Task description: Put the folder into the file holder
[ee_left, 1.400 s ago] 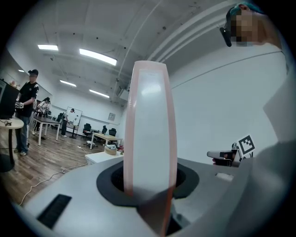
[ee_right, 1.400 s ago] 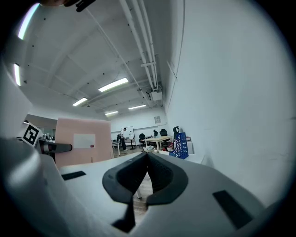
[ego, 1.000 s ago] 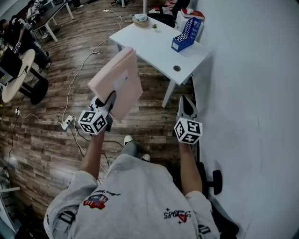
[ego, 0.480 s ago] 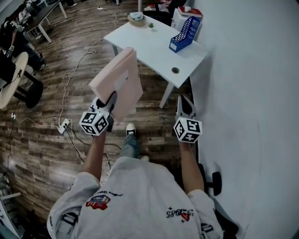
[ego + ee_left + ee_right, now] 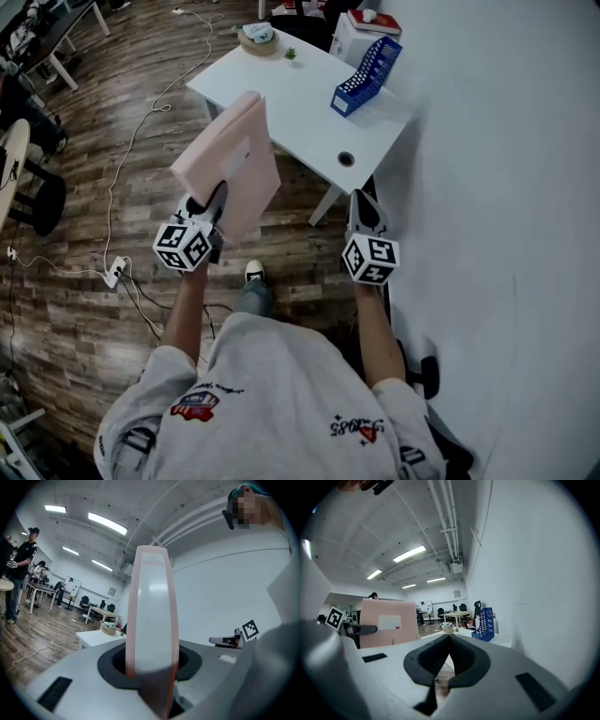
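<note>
The pink folder stands upright, tilted slightly away, with my left gripper shut on its lower edge. In the left gripper view the folder rises edge-on out of the jaws of the left gripper. The blue file holder stands at the far right end of the white table, ahead of both grippers. My right gripper is shut and holds nothing, level with the left one near the table's front corner. In the right gripper view, past the right gripper, I see the folder and the file holder.
A woven basket and a small plant sit at the table's far end, and a cable hole near its front. A white wall runs along the right. Cables and a power strip lie on the wood floor.
The person has stepped forward, and the table with the file holder lies slightly nearer and further left in view. Both grippers and the folder keep the same pose.
</note>
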